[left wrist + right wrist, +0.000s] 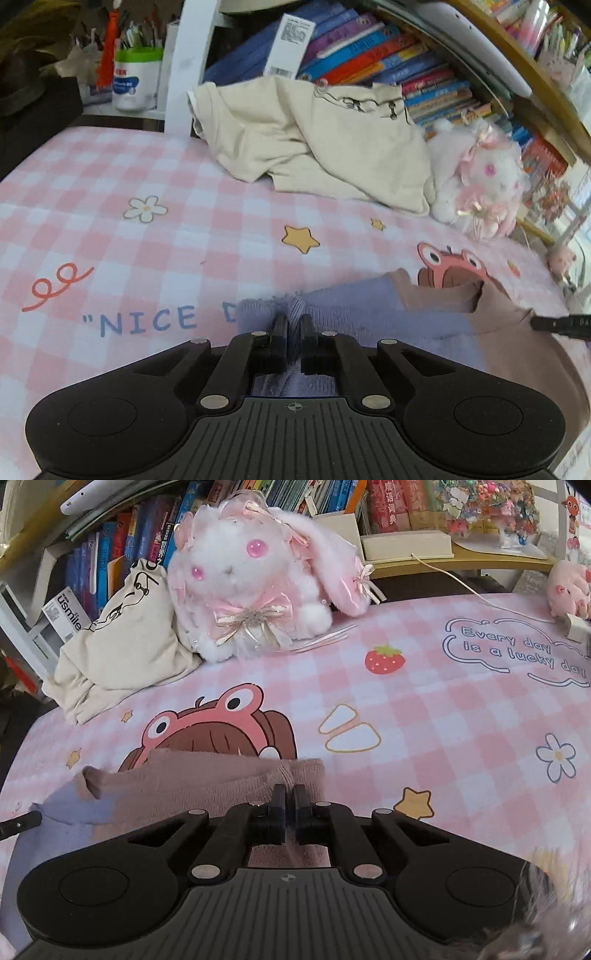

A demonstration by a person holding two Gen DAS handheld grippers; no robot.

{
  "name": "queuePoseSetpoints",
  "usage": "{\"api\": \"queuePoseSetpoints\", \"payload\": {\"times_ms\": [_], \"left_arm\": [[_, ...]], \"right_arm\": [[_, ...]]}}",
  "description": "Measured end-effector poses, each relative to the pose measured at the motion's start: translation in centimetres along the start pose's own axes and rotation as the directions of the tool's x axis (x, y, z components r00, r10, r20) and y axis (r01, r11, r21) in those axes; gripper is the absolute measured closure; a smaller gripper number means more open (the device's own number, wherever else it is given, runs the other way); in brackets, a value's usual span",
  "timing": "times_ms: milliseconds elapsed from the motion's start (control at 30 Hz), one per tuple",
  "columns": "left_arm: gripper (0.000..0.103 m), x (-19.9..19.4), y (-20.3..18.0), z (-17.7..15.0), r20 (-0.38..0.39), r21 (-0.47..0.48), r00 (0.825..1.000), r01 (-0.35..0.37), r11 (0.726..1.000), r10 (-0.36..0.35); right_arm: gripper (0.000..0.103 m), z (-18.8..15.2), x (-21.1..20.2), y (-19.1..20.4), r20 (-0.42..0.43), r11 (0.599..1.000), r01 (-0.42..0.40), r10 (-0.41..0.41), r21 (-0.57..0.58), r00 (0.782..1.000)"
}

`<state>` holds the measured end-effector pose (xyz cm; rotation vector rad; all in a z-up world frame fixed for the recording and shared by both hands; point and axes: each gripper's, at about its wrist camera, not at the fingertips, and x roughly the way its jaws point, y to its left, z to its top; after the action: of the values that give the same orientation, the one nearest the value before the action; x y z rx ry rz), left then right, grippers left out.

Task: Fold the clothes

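Knit sweater [369, 317], lavender-and-mauve: left gripper [294, 325] and right gripper [289, 797] each pinch an edge, probably the hem; carry toward 12 o'clock next.

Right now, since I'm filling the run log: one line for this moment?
stage: fold underway | left gripper: shut on sweater, purple part | right gripper: shut on sweater, pink part | cream garment: heaped, untouched

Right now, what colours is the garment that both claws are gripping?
The garment is lavender-purple and dusty pink-brown; the left wrist view shows both colours best.
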<state>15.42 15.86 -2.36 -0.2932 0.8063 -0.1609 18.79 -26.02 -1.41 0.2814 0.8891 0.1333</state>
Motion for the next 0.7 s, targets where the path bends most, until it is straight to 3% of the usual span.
{"api": "queuePoseSetpoints", "payload": {"times_ms": [100, 233, 333, 433, 533, 567, 600, 700], "left_arm": [[0.094, -0.2, 0.6, 0.3, -0.02, -0.056, 1.0, 0.02, 0.998, -0.021], [0.085, -1.3, 1.0, 0.8, -0.037, -0.102, 0.999, 0.033, 0.994, -0.037], [0.076, -3.4, 0.0, 0.3, -0.009, -0.031, 1.0, 0.004, 1.0, -0.004], [0.075, -5.7, -0.8, -1.3, -0.001, 0.019, 1.0, -0.009, 1.0, 0.009], [0.075, -7.1, -1.1, -3.7, -0.017, 0.02, 1.0, -0.004, 1.0, 0.004], [0.075, -7.1, -1.2, -4.2, -0.031, 0.026, 1.0, -0.002, 1.0, 0.003], [0.076, -7.0, -1.2, -4.5, -0.042, 0.035, 0.999, -0.006, 0.999, 0.007], [0.078, -6.6, -0.9, -4.8, -0.061, 0.044, 0.998, -0.018, 0.999, 0.021]], "right_arm": [[0.097, 0.0, -0.2, 0.1, 0.002, 1.0, 0.0, 0.0, -0.005, 1.0], [0.087, -0.2, -1.7, 0.1, 0.022, 1.0, 0.013, -0.013, -0.021, 1.0], [0.082, -1.1, -3.5, 0.4, 0.03, 0.997, 0.024, -0.022, -0.079, 0.999], [0.081, -2.6, -5.1, 0.1, 0.027, 0.994, 0.032, -0.03, -0.1, 0.999], [0.081, -4.3, -6.2, -0.4, 0.002, 0.995, 0.026, -0.026, -0.1, 1.0], [0.083, -4.8, -6.1, -0.4, -0.017, 0.994, 0.022, -0.023, -0.109, 1.0], [0.094, -4.8, -6.1, -0.4, -0.016, 0.994, 0.022, -0.024, -0.108, 1.0], [0.096, -5.0, -6.0, -0.6, -0.016, 0.994, 0.024, -0.026, -0.105, 1.0]]}}
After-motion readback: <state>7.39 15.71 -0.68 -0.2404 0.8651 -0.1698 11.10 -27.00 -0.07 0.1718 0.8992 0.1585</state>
